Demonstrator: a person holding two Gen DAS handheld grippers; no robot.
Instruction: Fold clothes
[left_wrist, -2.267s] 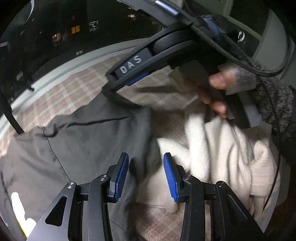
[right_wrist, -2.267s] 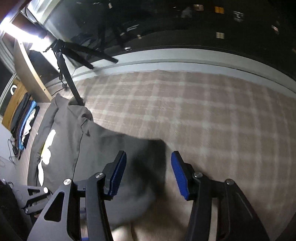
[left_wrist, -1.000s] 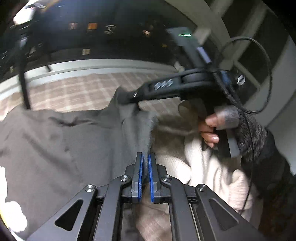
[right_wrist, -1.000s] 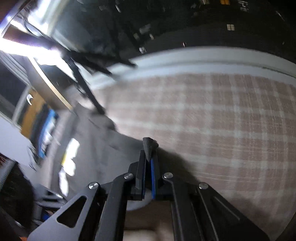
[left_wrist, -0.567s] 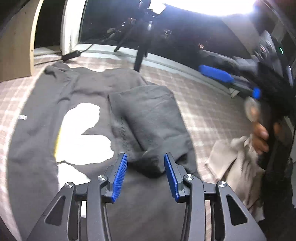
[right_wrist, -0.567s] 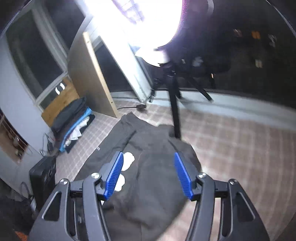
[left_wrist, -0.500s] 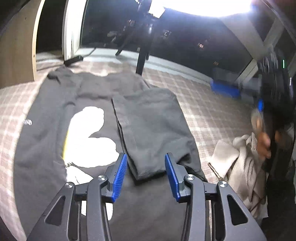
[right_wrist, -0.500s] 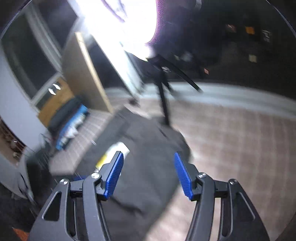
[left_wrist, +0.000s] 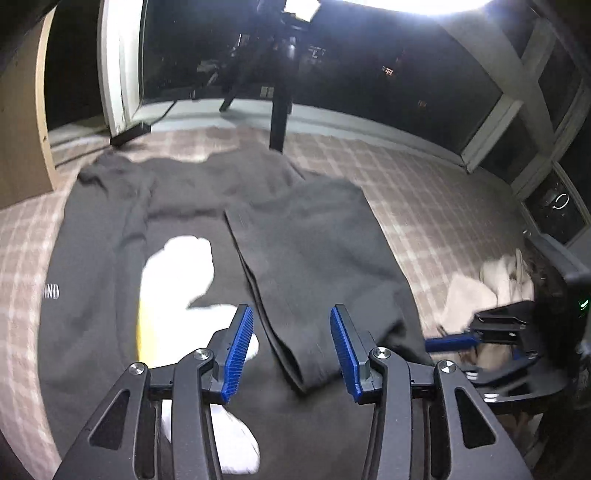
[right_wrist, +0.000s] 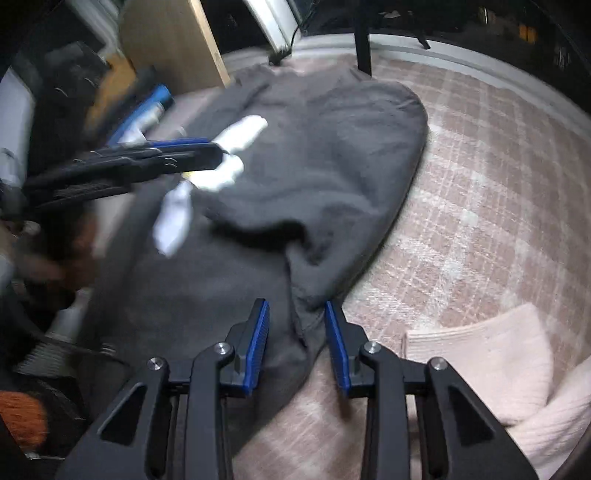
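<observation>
Dark grey sweatshirt (left_wrist: 306, 258) lies flat on the plaid rug (left_wrist: 424, 206), one side folded inward. The left gripper (left_wrist: 291, 347) hovers agape, gripping nothing; the right gripper (right_wrist: 297, 341), also agape, seemingly straddles the fold's corner.

Matt grey cloth sweatshirt (left_wrist: 317, 251), ribbed blue fingers (left_wrist: 238, 349)

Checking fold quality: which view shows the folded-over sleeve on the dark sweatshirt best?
The left wrist view: the sleeve lies across the dark sweatshirt with both long edges and its cuff end visible. The right wrist view shows the sleeve blurred, its cuff between the open right gripper.
</observation>
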